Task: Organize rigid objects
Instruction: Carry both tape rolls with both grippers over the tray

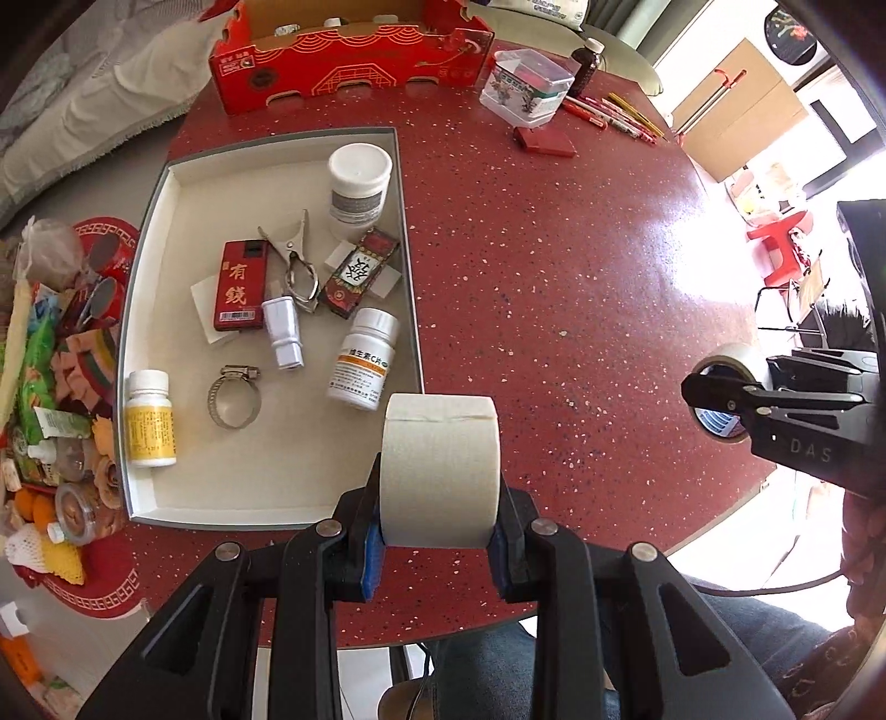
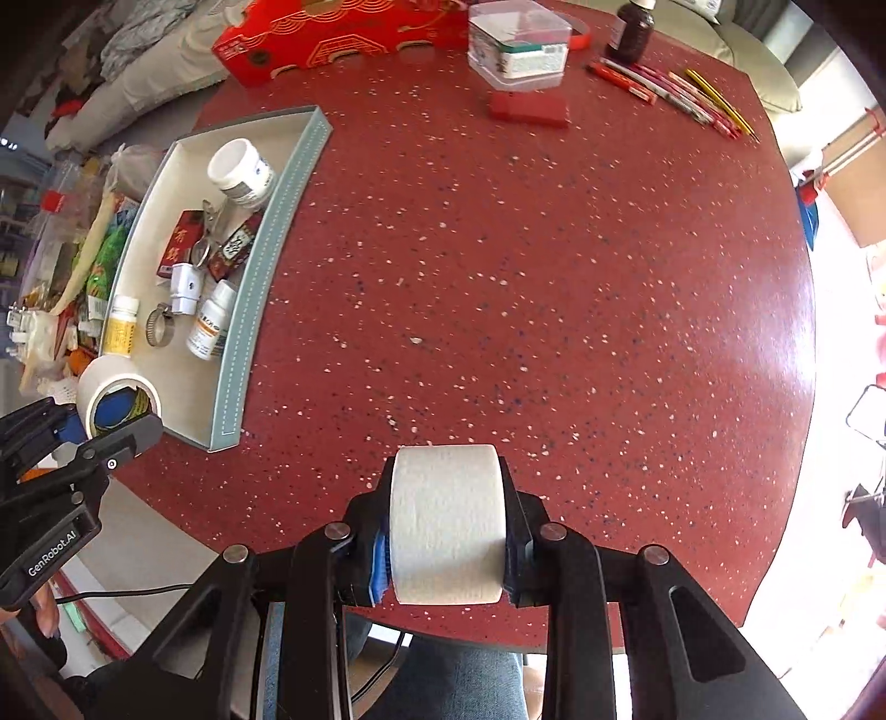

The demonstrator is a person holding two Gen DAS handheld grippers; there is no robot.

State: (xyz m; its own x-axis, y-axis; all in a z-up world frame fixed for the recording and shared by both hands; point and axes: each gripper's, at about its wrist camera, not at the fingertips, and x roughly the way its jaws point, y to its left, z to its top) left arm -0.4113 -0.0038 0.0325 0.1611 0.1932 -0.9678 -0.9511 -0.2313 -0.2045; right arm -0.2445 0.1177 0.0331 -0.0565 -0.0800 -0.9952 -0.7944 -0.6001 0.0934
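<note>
Looks roughly halfway: the tray [image 1: 145, 232] at frame left already holds bottles and small bits, each gripper [image 1: 437, 545] [image 2: 446, 559] is clamped on a tape roll [image 1: 440, 471] [image 2: 447, 523] above the bench [image 1: 554, 266], pens [image 1: 614, 119] upper right still loose.

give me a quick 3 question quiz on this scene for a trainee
1. True or false: both tongs, left and right, grip a white tape roll.
2. The round metal hose clamp lies: A) in the shallow white tray B) on the speckled red table C) in the red cardboard box.
3. Fill in: the clear plastic box stands just behind a flat ____ case.

Key: 1 true; 2 A; 3 red
</note>
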